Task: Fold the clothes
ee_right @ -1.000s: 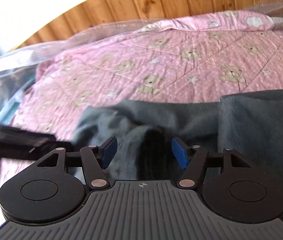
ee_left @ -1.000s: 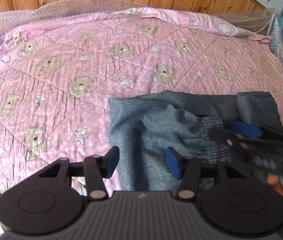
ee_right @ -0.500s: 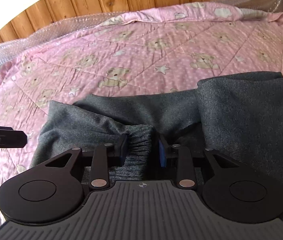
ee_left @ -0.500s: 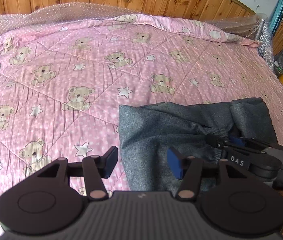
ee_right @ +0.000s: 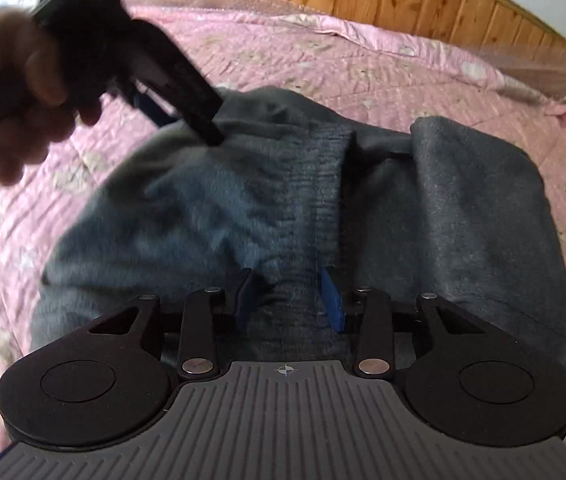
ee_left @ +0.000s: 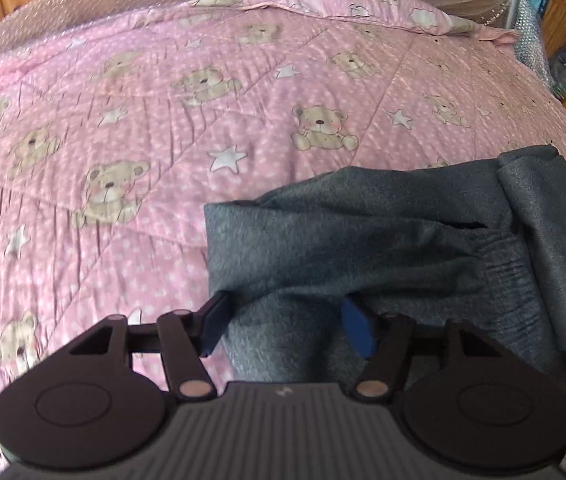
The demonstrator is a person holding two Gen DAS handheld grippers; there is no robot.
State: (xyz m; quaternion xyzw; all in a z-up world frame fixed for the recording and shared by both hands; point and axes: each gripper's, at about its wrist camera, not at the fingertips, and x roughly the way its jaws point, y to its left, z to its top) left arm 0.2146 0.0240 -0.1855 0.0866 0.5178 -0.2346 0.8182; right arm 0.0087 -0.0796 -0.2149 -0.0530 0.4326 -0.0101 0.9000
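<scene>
Sweater (ee_right: 463,216) lying on quilt (ee_left: 163,140); left claw (ee_left: 283,326) opening over its 9 o'clock edge, right claw (ee_right: 289,300) opening around the ribbed cuff (ee_right: 319,200), neither gripping.

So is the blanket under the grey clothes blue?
No, the blanket under the grey clothes is pink, printed with little teddy bears and white stars.

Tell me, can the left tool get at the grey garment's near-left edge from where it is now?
Probably yes. The left tool already straddles the grey garment there, its jaws opening, with only the pink quilt alongside.
</scene>
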